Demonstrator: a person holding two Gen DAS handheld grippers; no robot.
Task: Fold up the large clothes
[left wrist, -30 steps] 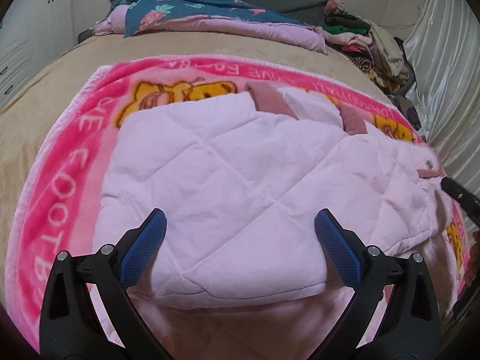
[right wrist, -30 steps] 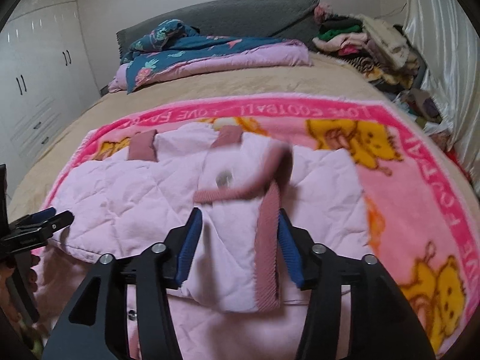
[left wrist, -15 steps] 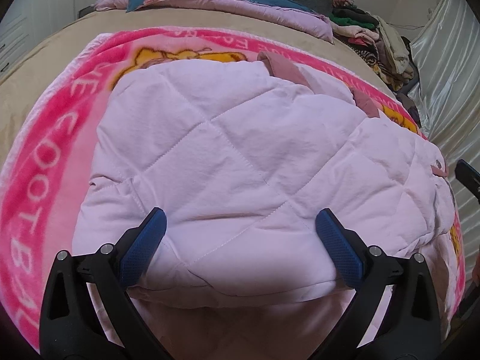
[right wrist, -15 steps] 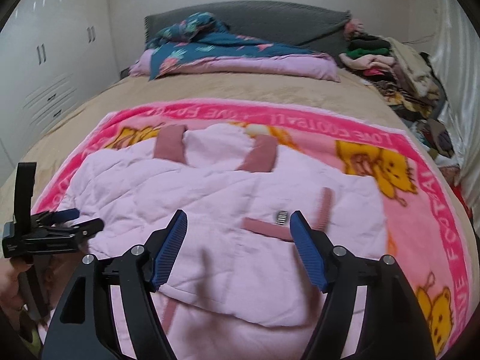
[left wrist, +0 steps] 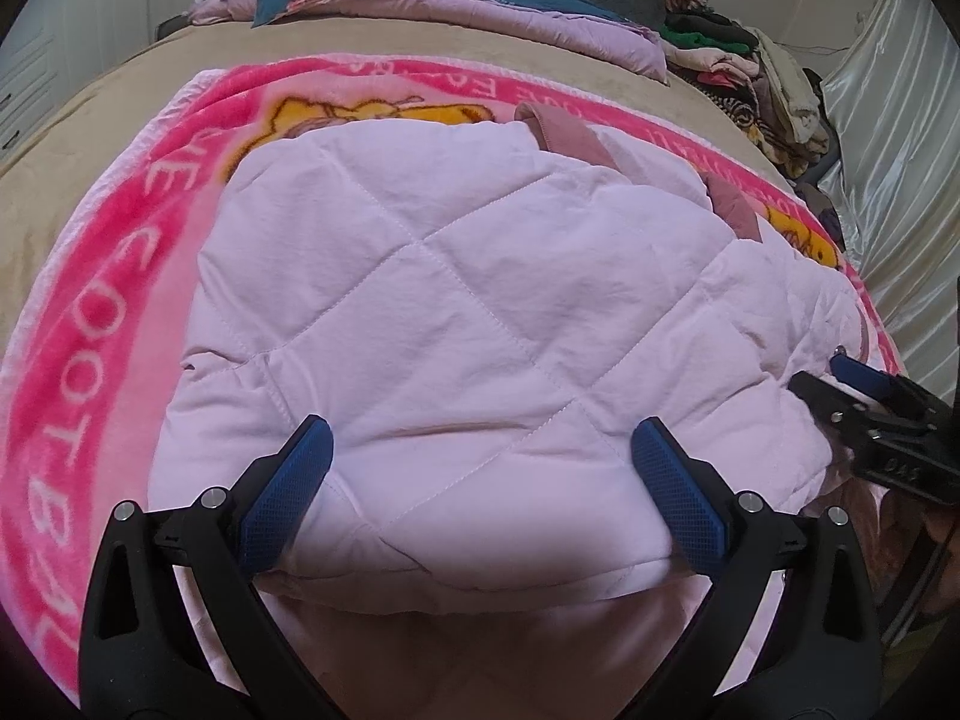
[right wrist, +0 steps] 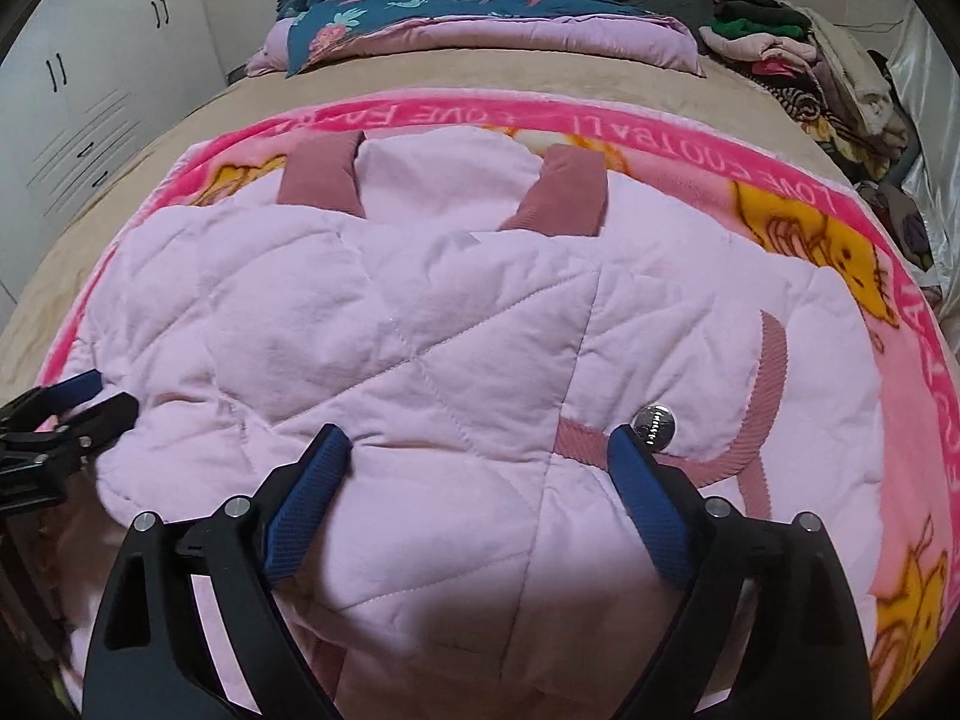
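A pale pink quilted jacket (left wrist: 480,312) with dusty-rose ribbed cuffs (left wrist: 558,132) lies folded on a pink cartoon blanket (left wrist: 120,276); it also shows in the right wrist view (right wrist: 456,348), with a metal snap button (right wrist: 655,425) by its rose trim. My left gripper (left wrist: 480,450) is open, its fingers straddling the jacket's near left edge. My right gripper (right wrist: 480,450) is open, low over the jacket's near right part. Each gripper shows at the other view's edge: the right gripper (left wrist: 864,384) and the left gripper (right wrist: 72,402).
The blanket lies on a tan bed cover (right wrist: 420,78). A folded floral and pink quilt (right wrist: 468,18) lies at the head of the bed. A heap of clothes (right wrist: 798,54) sits at the far right. White wardrobes (right wrist: 90,90) stand to the left, a pale curtain (left wrist: 888,138) to the right.
The right gripper let go of the jacket flap it held, which now lies flat, and opened. Both grippers have dropped lower and closer over the jacket's near edge.
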